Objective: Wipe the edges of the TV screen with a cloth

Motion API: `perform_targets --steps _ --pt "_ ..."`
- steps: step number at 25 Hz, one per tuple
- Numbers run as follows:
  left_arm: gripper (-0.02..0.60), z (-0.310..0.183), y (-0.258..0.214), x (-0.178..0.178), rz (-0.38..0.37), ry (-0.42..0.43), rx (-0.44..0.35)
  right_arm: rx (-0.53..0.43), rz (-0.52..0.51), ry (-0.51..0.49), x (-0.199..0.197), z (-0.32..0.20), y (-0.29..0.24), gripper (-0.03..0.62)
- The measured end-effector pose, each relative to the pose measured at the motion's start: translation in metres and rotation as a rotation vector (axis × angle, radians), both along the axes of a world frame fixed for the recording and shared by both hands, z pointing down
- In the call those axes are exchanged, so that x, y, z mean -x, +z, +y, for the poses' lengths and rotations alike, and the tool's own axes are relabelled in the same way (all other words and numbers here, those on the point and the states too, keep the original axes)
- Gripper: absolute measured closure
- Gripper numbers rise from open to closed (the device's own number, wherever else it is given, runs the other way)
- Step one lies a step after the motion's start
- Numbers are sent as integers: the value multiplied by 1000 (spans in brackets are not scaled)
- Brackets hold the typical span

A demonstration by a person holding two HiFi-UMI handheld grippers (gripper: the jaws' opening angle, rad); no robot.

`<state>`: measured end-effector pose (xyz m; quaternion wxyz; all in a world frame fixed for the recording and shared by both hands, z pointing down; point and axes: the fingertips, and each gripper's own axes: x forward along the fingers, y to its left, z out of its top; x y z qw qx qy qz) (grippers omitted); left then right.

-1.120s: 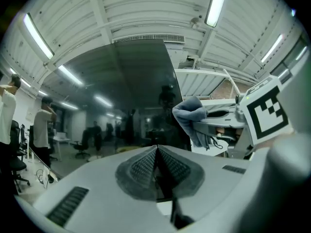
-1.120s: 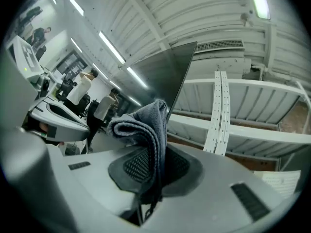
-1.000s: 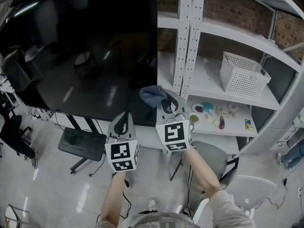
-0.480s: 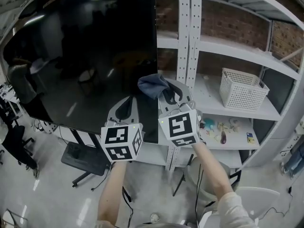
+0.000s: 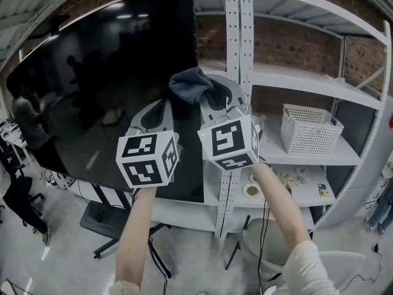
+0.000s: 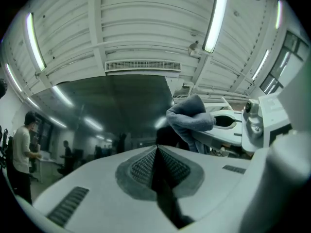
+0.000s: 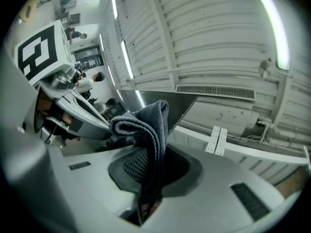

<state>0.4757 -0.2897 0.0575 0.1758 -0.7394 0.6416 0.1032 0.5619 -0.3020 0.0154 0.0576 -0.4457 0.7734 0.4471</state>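
A large black TV screen [image 5: 104, 97] stands on a wheeled stand, filling the left of the head view; its right edge [image 5: 198, 103] runs down beside the white shelf upright. My right gripper [image 5: 212, 100] is shut on a folded grey-blue cloth [image 5: 190, 86], held up close to that right edge. The cloth [image 7: 146, 130] sticks out from between the jaws in the right gripper view and shows as a bunched cloth [image 6: 190, 118] in the left gripper view. My left gripper [image 5: 156, 112] hangs in front of the screen, jaws pressed together with nothing between them.
A white metal shelf rack [image 5: 236, 54] stands right of the TV, with a white basket [image 5: 307, 131] on one shelf and small items [image 5: 288, 180] below. A chair [image 5: 270, 244] stands under the rack. People and furniture reflect in the screen.
Both grippers have risen along the screen's right side, and the view has tilted upward; the cloth stays held in the right gripper.
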Motion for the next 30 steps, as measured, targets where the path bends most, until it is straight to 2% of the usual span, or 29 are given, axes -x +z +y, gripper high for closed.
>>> perform_targets --steps 7,11,18,26,30 --pt "565 3 -72 9 29 32 -80 -110 22 38 1 7 -84 545" --pt "566 3 -100 16 31 23 -97 -164 38 71 4 13 -121 545" --pt "566 2 -137 25 19 11 -107 -177 68 86 6 12 -174 545" --pt "566 11 -166 30 1 -20 -131 -273 177 197 12 26 -236 545" --pt "566 14 -167 34 9 -23 -138 -376 271 339 15 26 -255 545"
